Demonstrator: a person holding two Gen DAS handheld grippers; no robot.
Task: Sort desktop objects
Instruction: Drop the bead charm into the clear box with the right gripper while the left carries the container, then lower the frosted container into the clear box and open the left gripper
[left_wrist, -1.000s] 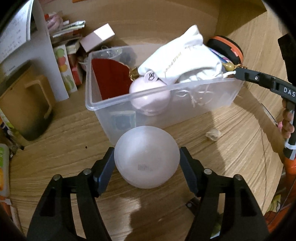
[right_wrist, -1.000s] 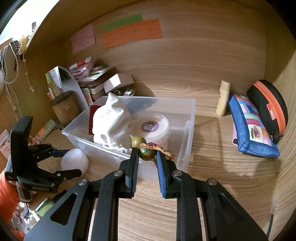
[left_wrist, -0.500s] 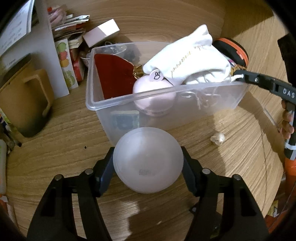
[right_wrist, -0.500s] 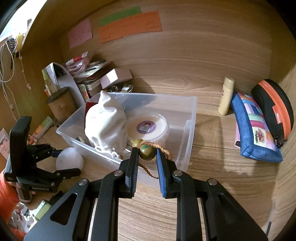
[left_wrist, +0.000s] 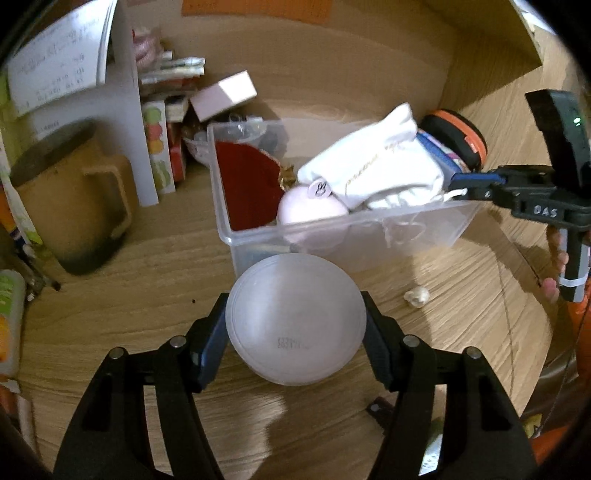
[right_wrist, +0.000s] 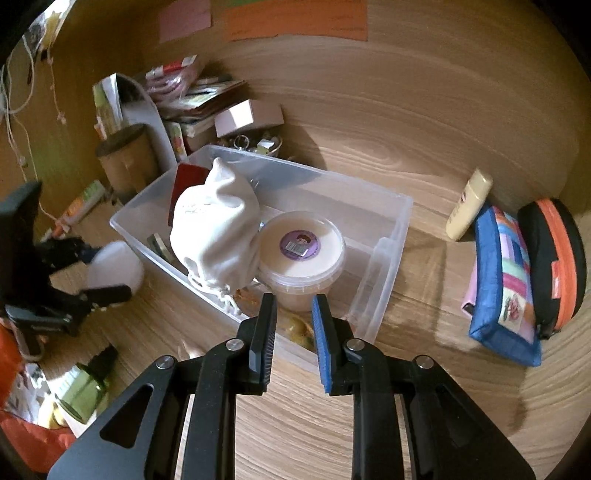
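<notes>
Gripping a frosted white ball (left_wrist: 295, 325) across its widest part, the left gripper (left_wrist: 293, 301) has both pads pressed against the ball's sides. The clear plastic bin (left_wrist: 218, 177) stands just ahead of its fingertips, and a small crumpled scrap (left_wrist: 417, 295) lies on the wood ahead and to their right.

The right gripper (right_wrist: 294, 301) is clenched to a narrow slit over the bin's near wall. An olive bead charm (right_wrist: 297, 326) shows through that slit, apparently inside the bin. It is too blurred to tell whether the pads touch it.

Only the right wrist view shows the bin's contents from above. A white drawstring pouch (right_wrist: 214, 221) sits ahead and to the left of the fingers, with a lidded tub (right_wrist: 301, 251) bearing a purple label straight ahead. A blue patchwork pouch (right_wrist: 506, 288) and a black-and-orange case (right_wrist: 557, 258) lie well off to the right.

Only the left wrist view shows a brown mug (left_wrist: 70, 206), far to the left of the held ball.
</notes>
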